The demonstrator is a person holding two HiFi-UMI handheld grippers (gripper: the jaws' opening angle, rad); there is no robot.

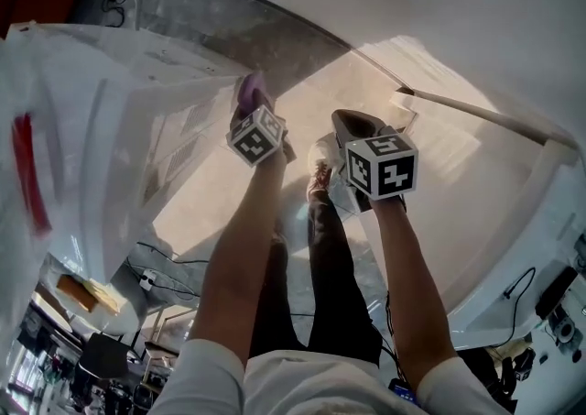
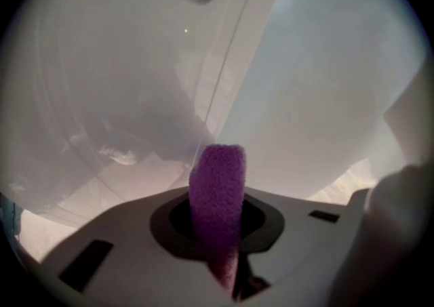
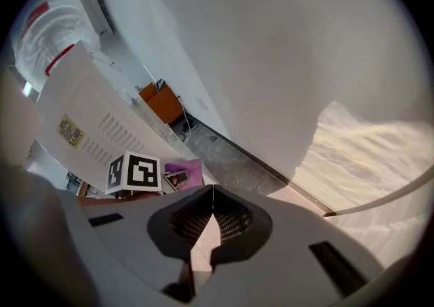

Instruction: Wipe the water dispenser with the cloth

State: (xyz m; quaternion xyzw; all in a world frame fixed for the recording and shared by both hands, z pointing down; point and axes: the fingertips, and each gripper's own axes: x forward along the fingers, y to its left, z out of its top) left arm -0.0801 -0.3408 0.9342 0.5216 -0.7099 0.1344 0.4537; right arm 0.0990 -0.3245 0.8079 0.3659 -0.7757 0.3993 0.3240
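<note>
The white water dispenser [image 1: 137,102] rises at the left of the head view, its vented side panel [image 2: 135,62] filling the left gripper view. My left gripper [image 1: 249,103] is shut on a purple cloth [image 1: 250,86], which it holds at the dispenser's side edge. The cloth [image 2: 217,197] stands up folded between the jaws of my left gripper [image 2: 222,231]. To the right, away from the dispenser, my right gripper [image 1: 352,122] is shut with nothing in it; its jaw tips meet [image 3: 212,190]. The right gripper view also shows the cloth [image 3: 188,170] and the dispenser [image 3: 88,119].
A pale wall [image 1: 439,1] and a grey floor strip [image 1: 275,28] lie ahead. A white rail [image 1: 485,111] crosses at the right. An orange box [image 3: 163,102] with cables sits by the wall. The person's legs [image 1: 320,257] stand below, with desks and clutter [image 1: 92,349] at lower left.
</note>
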